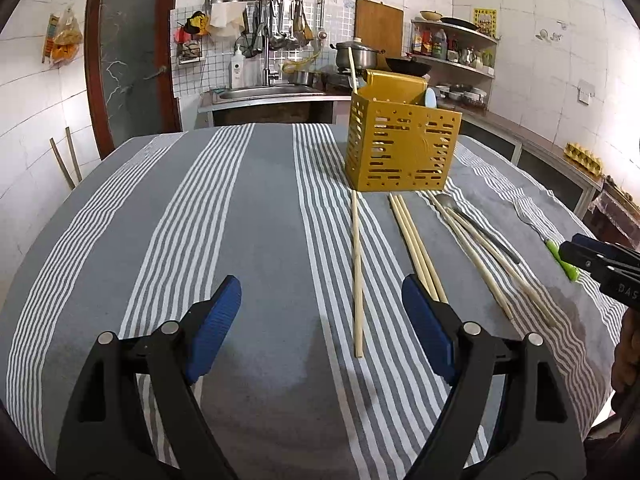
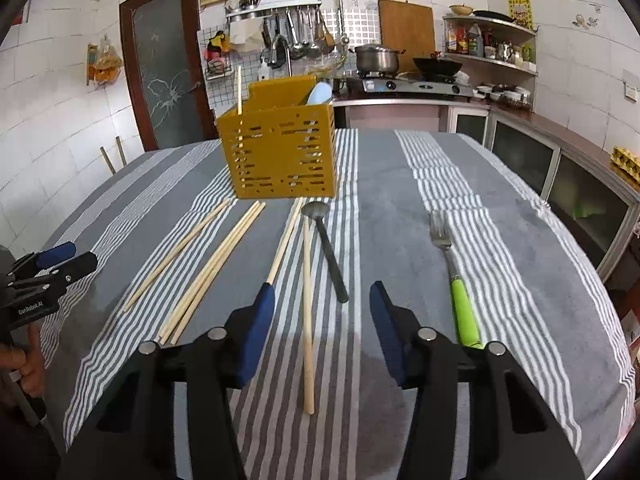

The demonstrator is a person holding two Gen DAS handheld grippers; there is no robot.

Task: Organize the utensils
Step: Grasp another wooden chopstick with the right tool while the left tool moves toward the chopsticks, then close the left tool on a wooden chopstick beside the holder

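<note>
While both grippers hang over the striped tablecloth [image 2: 460, 168], the loose utensils lie in front of the yellow holder [image 2: 280, 152].

Going left to right: the left gripper [image 1: 320, 312] has its jaws spread wide with nothing between them, hovering just left of a single chopstick [image 1: 357, 280]. Next comes a pair of chopsticks [image 2: 212, 272] lying side by side, then two more chopsticks [image 2: 307, 320] crossing near a dark-handled spoon [image 2: 326, 248]. The right gripper [image 2: 322, 312] stands partly open above one of these, pads not touching it. Farthest right lies one fork [image 2: 456, 280] with a green handle. The holder stands upright, already containing one chopstick [image 2: 239, 88] and one pale blue spoon [image 2: 320, 94].
</note>
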